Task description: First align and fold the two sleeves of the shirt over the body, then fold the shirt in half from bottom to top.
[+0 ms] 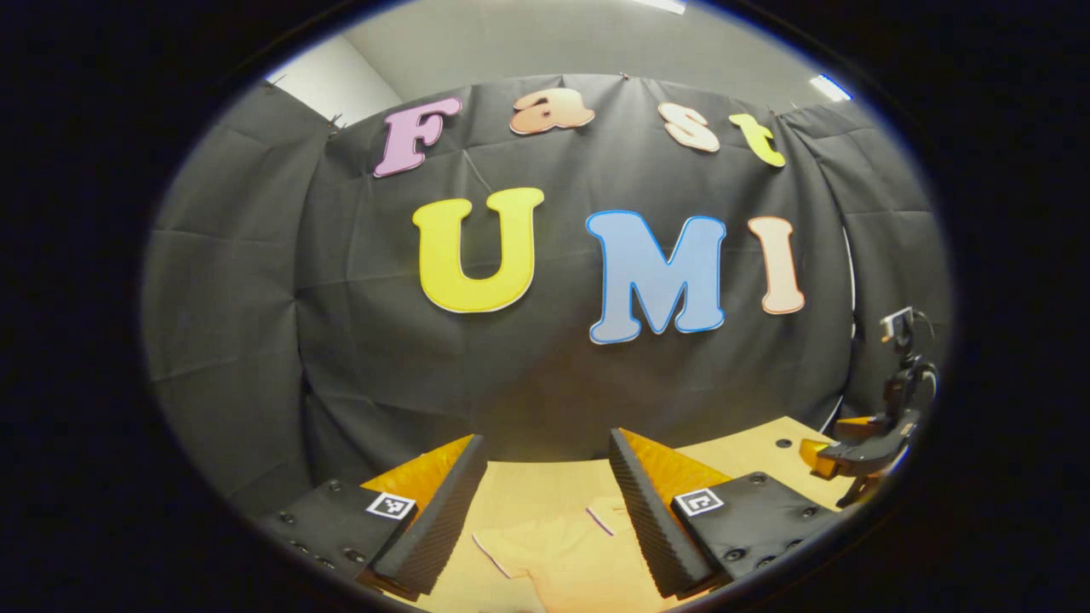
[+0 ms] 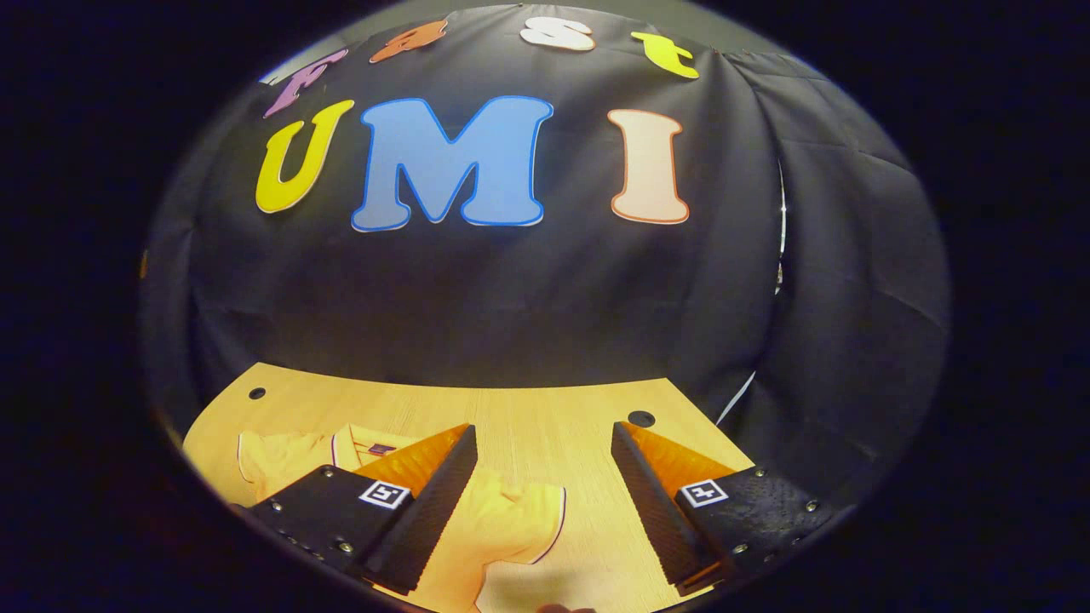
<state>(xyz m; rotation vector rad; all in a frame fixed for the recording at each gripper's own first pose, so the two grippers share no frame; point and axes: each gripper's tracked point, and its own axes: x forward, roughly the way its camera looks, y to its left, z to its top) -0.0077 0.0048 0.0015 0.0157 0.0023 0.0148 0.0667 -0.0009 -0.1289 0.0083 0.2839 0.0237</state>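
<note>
Nearest the lens in the left gripper view, the left gripper [image 1: 545, 511] hangs with its fingers spread wide, pinching nothing, above the shirt [image 1: 562, 553] lying flat on the wooden table [image 1: 749, 455]. Far right in that view stands the other gripper [image 1: 860, 455]. In the right gripper view, the right gripper [image 2: 545, 502] is likewise spread and empty, the shirt's sleeve [image 2: 511, 515] lying between and under its fingers, collar end to the left. The risk, as I judge it: pinching both layers or only a hem would drag the body askew, leaving the sleeves misaligned
</note>
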